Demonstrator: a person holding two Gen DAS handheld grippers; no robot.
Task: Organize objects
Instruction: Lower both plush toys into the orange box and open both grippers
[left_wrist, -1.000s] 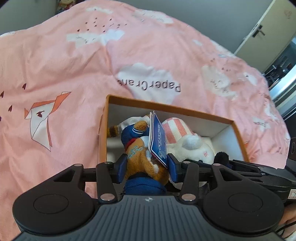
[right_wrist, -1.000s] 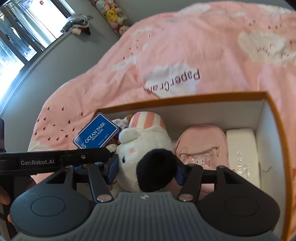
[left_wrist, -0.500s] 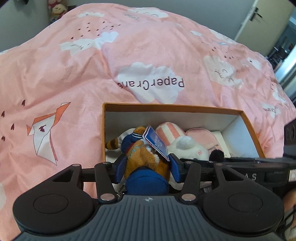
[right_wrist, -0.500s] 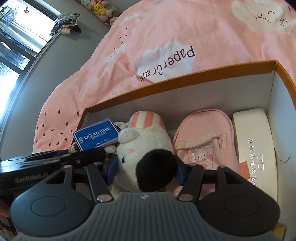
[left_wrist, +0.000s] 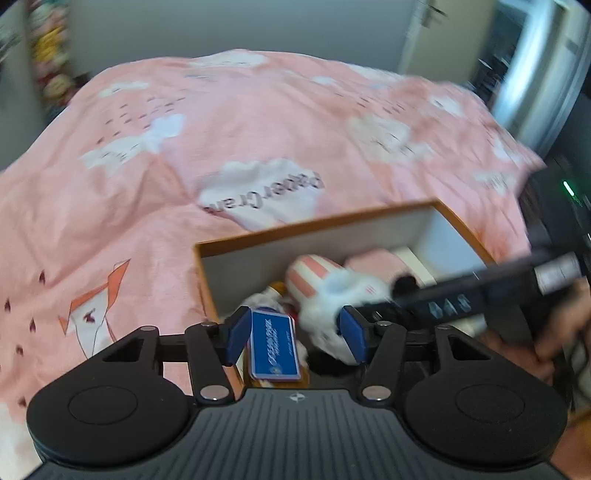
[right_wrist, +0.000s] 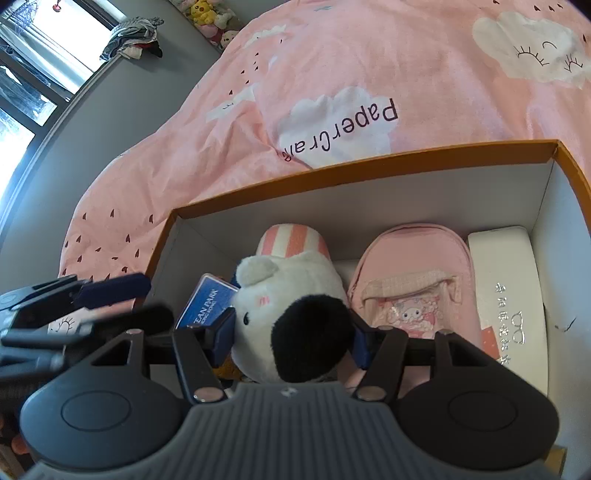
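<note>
An orange box (right_wrist: 369, 173) with a white inside lies on the pink bedspread; it also shows in the left wrist view (left_wrist: 314, 225). My right gripper (right_wrist: 291, 332) is shut on a white plush with a black patch (right_wrist: 291, 310), low inside the box. My left gripper (left_wrist: 293, 334) is open over the box's left end. Below it lies the brown plush, mostly hidden under its blue Ocean Park tag (left_wrist: 274, 350). The tag also shows in the right wrist view (right_wrist: 207, 306). A pink mini backpack (right_wrist: 413, 280) and a white case (right_wrist: 506, 288) lie in the box at the right.
The pink bedspread (left_wrist: 184, 147) with cloud prints spreads around the box. Plush toys (right_wrist: 210, 14) sit by the grey wall at the far side. A window (right_wrist: 33, 66) is at the left, a door (left_wrist: 436, 37) at the far right.
My left gripper has opened and let go of the brown plush, which now lies in the box, and has pulled back and up. My right gripper has sunk lower into the box, still holding the white plush.
</note>
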